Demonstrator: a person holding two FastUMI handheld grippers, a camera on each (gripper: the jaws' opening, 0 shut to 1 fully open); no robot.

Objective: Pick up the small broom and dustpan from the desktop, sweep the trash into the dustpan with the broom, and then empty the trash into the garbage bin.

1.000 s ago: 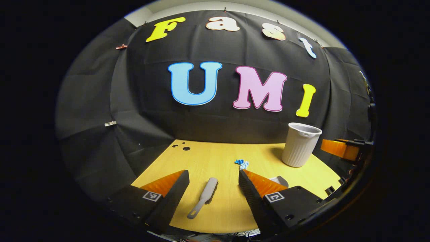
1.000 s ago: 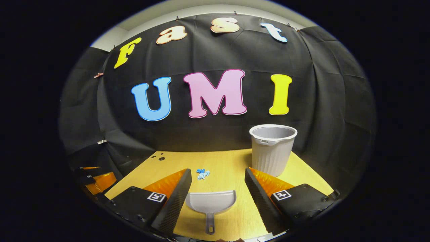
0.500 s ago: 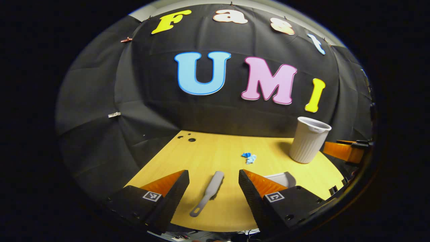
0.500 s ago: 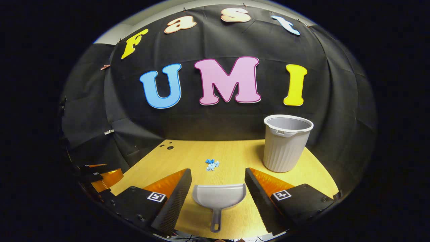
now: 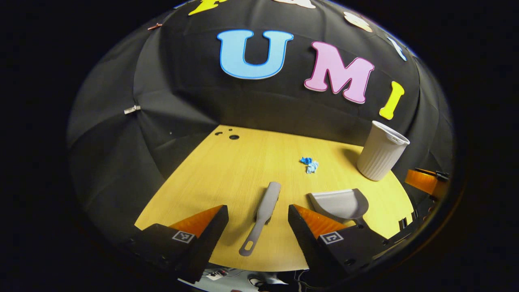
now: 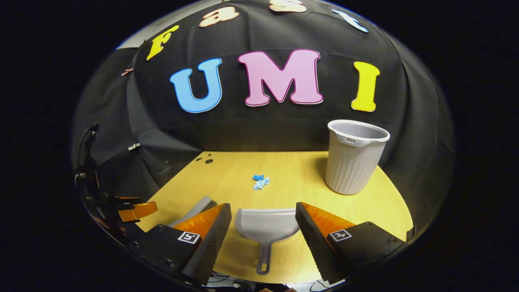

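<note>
So both grippers are hanging above the near edge of the wooden desktop (image 5: 227, 170) with their jaws spread wide and nothing between them. In the left gripper view, the left gripper (image 5: 258, 213) is lining up over the small grey broom (image 5: 263, 213), which is lying flat on the desk with its handle end pointing back toward the camera, sitting right in the gap between the two fingers but not being touched by either. The grey dustpan (image 5: 339, 202) is lying just to the right of the broom, partly tucked behind the right-hand finger. In the right gripper view, the right gripper (image 6: 263, 213) is framing that same dustpan (image 6: 265, 225), pan mouth facing away and handle pointing toward the camera, again with no contact that I can see. The trash (image 6: 260, 182), a little blue crumpled bit, is sitting farther out near the middle of the desk, well apart from both tools. The ribbed light grey garbage bin (image 6: 352, 158) is standing upright on the far right side of the desk, near the black cloth wall.
</note>
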